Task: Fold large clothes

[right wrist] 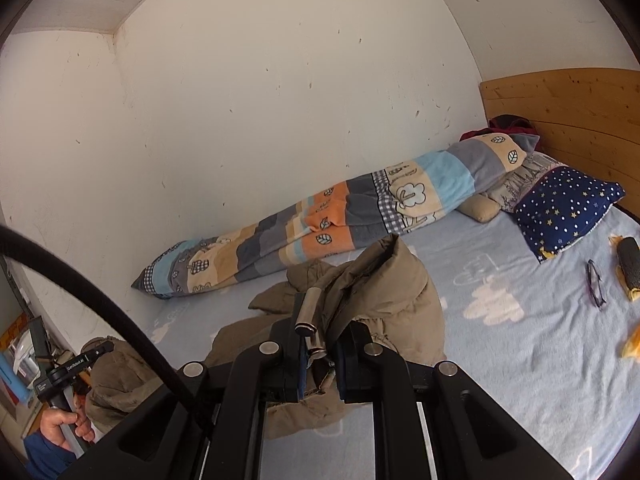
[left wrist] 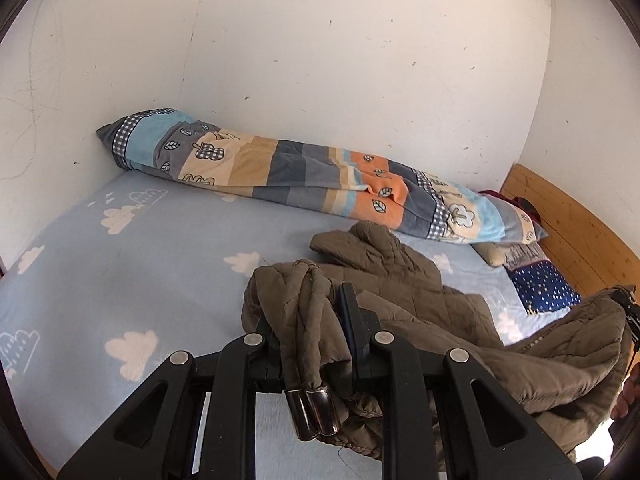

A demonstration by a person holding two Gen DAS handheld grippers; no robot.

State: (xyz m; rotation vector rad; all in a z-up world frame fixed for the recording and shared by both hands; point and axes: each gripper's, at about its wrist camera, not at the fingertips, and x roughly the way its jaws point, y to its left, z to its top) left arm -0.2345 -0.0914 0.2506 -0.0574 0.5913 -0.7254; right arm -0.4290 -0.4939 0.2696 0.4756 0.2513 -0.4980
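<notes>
An olive-brown quilted jacket (left wrist: 420, 288) hangs lifted between both grippers above the light blue cloud-print bed sheet (left wrist: 140, 272). My left gripper (left wrist: 312, 308) is shut on a bunched fold of it, and two metal cord ends (left wrist: 316, 412) dangle below the fingers. At the far right edge the right gripper (left wrist: 626, 300) holds another part of the jacket. In the right wrist view my right gripper (right wrist: 324, 320) is shut on the jacket (right wrist: 392, 292), with a metal toggle (right wrist: 308, 312) caught at the fingers. At lower left, a hand (right wrist: 64, 424) holds the left gripper (right wrist: 100, 350).
A rolled patchwork quilt (right wrist: 320, 232) lies along the white wall. A navy star pillow (right wrist: 568, 208) rests by the wooden headboard (right wrist: 560, 108). Glasses (right wrist: 596, 284) and a dark roll (right wrist: 630, 264) lie on the sheet (right wrist: 520, 360) at right. A black cable (right wrist: 100, 304) arcs across the left.
</notes>
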